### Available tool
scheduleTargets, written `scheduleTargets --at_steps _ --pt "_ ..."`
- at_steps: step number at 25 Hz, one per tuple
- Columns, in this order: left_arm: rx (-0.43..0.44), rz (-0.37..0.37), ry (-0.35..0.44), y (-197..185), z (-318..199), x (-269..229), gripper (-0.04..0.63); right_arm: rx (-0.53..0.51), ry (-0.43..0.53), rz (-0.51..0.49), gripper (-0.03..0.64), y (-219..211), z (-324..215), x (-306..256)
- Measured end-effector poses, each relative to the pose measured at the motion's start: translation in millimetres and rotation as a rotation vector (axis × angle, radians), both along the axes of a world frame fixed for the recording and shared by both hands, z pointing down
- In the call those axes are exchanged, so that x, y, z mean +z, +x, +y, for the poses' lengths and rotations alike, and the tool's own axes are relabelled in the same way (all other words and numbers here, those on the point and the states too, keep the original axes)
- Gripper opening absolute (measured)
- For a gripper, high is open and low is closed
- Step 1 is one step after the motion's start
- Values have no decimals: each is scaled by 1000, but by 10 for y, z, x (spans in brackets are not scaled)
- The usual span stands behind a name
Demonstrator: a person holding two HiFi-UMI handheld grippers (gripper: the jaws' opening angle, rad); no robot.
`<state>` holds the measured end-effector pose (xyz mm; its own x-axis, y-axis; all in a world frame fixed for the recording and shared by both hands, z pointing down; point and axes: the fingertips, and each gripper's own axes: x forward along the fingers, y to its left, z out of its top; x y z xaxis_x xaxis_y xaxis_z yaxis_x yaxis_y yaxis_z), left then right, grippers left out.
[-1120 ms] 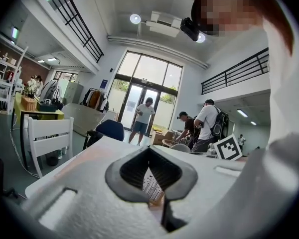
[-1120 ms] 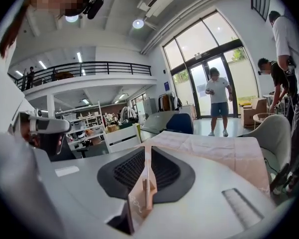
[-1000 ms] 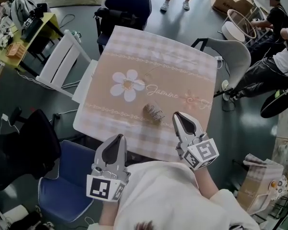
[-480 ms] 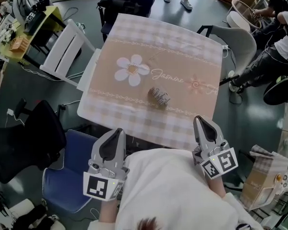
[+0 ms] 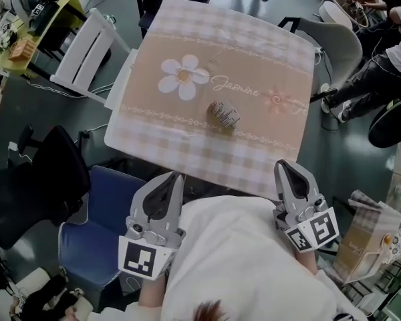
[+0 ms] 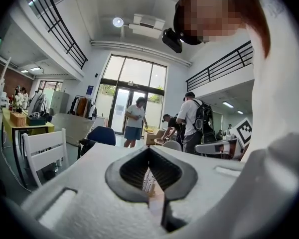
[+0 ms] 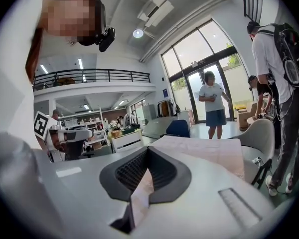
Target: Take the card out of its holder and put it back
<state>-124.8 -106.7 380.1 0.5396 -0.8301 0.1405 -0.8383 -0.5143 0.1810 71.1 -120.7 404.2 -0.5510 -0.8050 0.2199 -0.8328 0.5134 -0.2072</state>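
The holder (image 5: 223,114) stands on the tabletop (image 5: 187,154), just beside the printed flower (image 5: 182,77), on the side nearer the person and a little to the right. The card is too small for me to pick out, so I judge only that the task has not begun on it.

Both tools hang well apart from the flower, back past the tabletop's near edge and close to the person's body. The left tool (image 5: 174,178) and the right tool (image 5: 285,166) are each clenched on nothing, with the jaws meeting at the tips.

A few things could go wrong from here:
- **Closed jaws:** a tool that reaches the holder clenched will only shove it, so the jaws need to part on the way in.
- **Loose holder:** it looks small and light and sits free on the cloth (image 5: 267,52). I reckon a pull on the card with one tool would drag or tip it unless the other tool pins it down.
- **Cloth:** pressing hard could bunch it and carry the holder sideways.
- **Card:** it is thin, so a skewed pinch may bend it or let it slip out.
- **Putting it back:** any tilt could catch the card's edge on the holder and topple it.
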Motion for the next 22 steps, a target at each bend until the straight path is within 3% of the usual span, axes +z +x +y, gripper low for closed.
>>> scheduleTargets --at_steps 12,22 --pt "-4 22 -17 90 -16 45 0 -39 -16 60 -2 -11 90 61" --pt "36 27 -2 214 -39 13 0 2 -3 62 -2 93 132 36"
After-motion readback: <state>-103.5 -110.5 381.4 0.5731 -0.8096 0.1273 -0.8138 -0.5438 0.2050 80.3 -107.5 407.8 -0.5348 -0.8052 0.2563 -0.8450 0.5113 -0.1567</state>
